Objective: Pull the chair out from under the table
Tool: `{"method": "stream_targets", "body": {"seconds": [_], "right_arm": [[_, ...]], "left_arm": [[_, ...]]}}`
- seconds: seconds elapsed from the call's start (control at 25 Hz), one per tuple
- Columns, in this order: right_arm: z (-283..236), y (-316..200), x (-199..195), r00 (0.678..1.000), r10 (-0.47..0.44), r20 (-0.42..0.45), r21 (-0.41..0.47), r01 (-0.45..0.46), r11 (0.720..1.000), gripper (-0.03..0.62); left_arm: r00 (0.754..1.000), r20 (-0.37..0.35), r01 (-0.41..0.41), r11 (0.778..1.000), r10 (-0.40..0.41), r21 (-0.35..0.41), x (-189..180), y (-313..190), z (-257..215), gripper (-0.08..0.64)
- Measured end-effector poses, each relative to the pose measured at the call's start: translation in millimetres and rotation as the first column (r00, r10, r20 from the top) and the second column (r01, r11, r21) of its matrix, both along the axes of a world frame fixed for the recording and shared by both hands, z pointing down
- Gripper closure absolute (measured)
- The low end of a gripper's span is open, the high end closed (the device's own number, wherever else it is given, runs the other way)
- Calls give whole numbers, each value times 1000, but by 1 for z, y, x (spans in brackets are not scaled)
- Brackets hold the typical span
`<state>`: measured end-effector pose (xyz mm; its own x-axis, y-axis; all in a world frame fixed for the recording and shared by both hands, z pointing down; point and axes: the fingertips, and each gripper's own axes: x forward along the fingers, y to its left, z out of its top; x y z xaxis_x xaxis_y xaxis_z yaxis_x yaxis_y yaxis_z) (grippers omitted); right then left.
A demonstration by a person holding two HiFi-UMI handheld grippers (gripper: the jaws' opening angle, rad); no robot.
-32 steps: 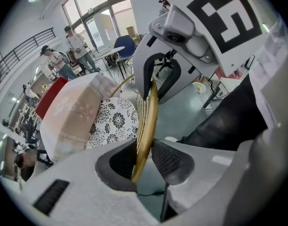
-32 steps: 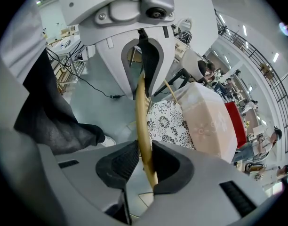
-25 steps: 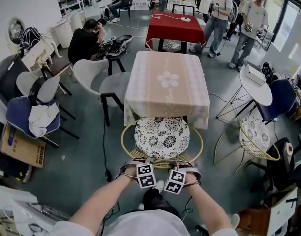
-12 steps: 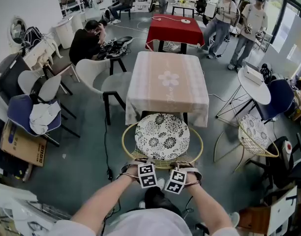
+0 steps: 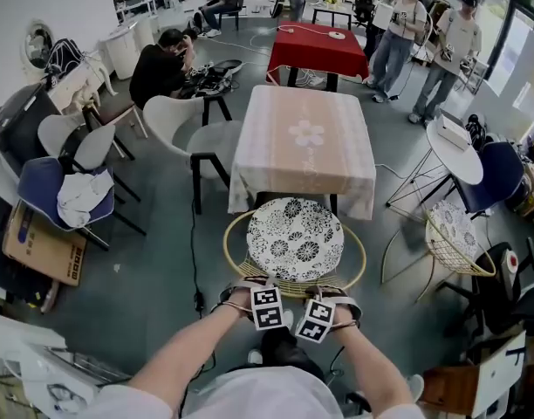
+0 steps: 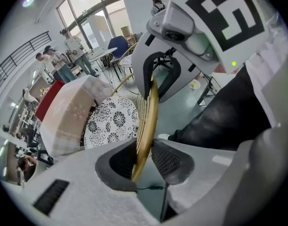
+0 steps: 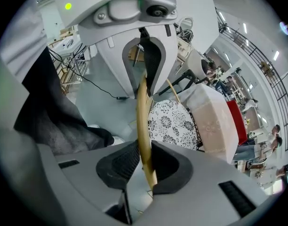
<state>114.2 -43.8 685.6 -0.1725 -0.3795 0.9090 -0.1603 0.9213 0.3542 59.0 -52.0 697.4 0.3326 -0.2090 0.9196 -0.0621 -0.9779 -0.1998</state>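
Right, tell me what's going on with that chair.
A person holds a gripper in each hand. The left gripper and the right gripper both clamp the back rim of the rattan chair. The right one's jaws have just been closing on it. The chair stands at the near edge of the cloth-covered table, seemingly almost out from under it.

I see a cardboard box (image 5: pixel 40 250) well left of my left tongs (image 5: pixel 249 291), a wire chair (image 5: pixel 459 244) right of my right tongs (image 5: pixel 335 295).

The chair rim (image 6: pixel 148 107) is clamped between the 2 pads of the left claw (image 6: pixel 143 160); the floral cushion (image 6: pixel 111 124) is seen beside the cloth-covered worktop (image 6: pixel 68 112).
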Motion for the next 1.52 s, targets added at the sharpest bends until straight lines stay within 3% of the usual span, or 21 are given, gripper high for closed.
{"method": "stream_targets", "body": {"seconds": [0.28, 0.76, 1.04, 1.2, 1.36, 1.44, 1.52], "right_arm": [[-1, 17, -4, 1000, -10, 9, -1, 10, 1000, 548], [-2, 47, 5, 999, -48, 5, -12, 48, 999, 549], [-4, 48, 6, 999, 44, 26, 12, -45, 999, 519], [-14, 50, 10, 989, 131, 67, 23, -133, 991, 452], [-32, 58, 9, 955, 234, 180, 8, -239, 971, 448], [-41, 63, 7, 916, 308, 256, -33, -310, 950, 449], [-52, 65, 5, 862, 381, 334, -75, -378, 923, 458]], "left_arm": [[999, 24, -29, 999, 28, 21, -3, 9, 0, 459], [999, 10, -42, 999, 42, -25, 4, 50, -3, 463], [1000, -16, -2, 999, 2, 37, 3, 53, -3, 462], [994, -91, 58, 998, -54, 38, 3, 53, -12, 434], [977, -188, 113, 993, -106, 30, 1, 52, -30, 432], [948, -272, 174, 985, -167, 1, 3, 53, -44, 431], [895, -370, 252, 967, -249, -42, 7, 53, -64, 433]]}}
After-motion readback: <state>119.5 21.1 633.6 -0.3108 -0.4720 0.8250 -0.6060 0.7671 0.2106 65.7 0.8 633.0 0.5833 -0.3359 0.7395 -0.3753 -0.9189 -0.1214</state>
